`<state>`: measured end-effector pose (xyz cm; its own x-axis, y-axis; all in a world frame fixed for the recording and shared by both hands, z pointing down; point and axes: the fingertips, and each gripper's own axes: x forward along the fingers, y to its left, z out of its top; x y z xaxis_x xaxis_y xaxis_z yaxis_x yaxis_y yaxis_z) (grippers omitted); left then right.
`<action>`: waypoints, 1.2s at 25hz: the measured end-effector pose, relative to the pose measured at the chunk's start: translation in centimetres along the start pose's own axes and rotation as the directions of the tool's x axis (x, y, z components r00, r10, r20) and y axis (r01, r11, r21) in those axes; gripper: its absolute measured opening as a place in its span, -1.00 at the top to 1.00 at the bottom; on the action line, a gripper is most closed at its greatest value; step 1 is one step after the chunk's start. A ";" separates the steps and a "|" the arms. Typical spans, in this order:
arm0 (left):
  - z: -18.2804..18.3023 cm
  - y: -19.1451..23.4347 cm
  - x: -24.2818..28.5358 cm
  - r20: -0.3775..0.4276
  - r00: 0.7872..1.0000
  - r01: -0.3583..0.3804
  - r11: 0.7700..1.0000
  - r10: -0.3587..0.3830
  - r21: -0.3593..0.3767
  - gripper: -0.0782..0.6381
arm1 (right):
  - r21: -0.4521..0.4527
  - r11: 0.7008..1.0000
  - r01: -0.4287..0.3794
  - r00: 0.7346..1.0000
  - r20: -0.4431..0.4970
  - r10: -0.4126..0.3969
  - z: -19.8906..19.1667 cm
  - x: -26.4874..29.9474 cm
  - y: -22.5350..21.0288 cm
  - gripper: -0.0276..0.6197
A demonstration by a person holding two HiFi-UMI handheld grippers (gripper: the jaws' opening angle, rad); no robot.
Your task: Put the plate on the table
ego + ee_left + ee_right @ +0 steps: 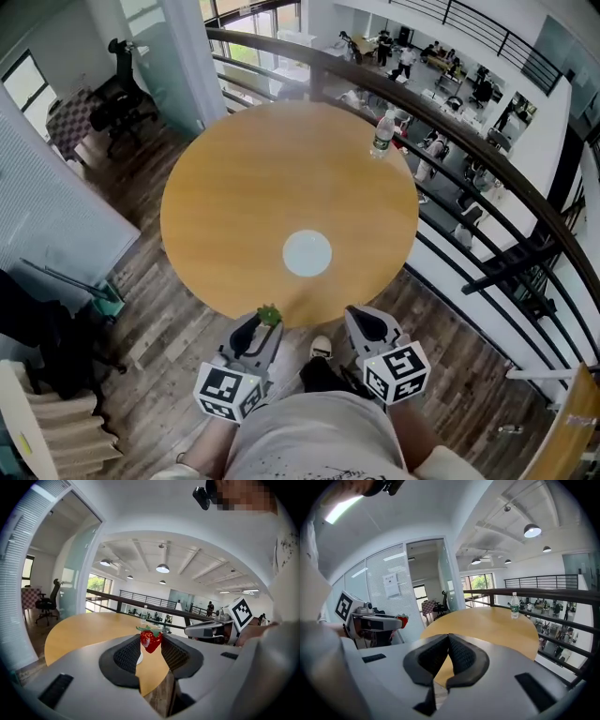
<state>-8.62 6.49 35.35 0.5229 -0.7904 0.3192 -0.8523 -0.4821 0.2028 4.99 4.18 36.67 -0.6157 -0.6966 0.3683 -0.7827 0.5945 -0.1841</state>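
Left gripper (265, 326) pinched a strawberry (151, 640): only its green top showed from the head view, its red in the gripper views. Right gripper (447, 641) was pressed together, empty. Only the head view showed the plate (307, 253) whole, by the table's (234, 178) near edge.

Not one word, brand or number can be read anywhere. The bottle (382, 134) at the far edge of the table (234, 187) wears a green label, but its print is too small to make out. In the right gripper view a white sheet (392, 584) hangs on the pale partition (372, 576) — its dark lines of print are too fine to read. The marker cube (228, 391) of the left gripper (262, 324) and the marker cube (397, 371) of the right gripper (367, 323) carry black-and-white square patterns — coded shapes, not letters.
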 end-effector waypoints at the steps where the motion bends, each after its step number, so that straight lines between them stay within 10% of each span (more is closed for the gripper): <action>1: 0.3 0.3 0.9 0.001 1.000 -0.008 1.000 0.008 -0.002 0.35 | -0.002 1.000 -0.010 1.000 -0.003 0.010 0.3 0.6 -0.8 0.84; 16: 2.5 2.6 7.9 -0.015 0.997 -0.078 0.997 0.077 -0.014 0.35 | 0.012 0.999 -0.040 0.999 -0.030 0.041 2.7 5.2 -8.4 0.84; 30: 2.5 5.4 11.0 -0.100 0.995 0.021 0.999 -0.019 0.028 0.35 | 0.075 0.995 0.062 0.997 -0.056 -0.058 2.5 6.9 -9.8 0.84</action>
<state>-7.54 -5.75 37.66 0.5367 -0.7396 0.4061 -0.8408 -0.5091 0.1840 8.16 -7.41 38.76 -0.5634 -0.7061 0.4290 -0.8239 0.5186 -0.2285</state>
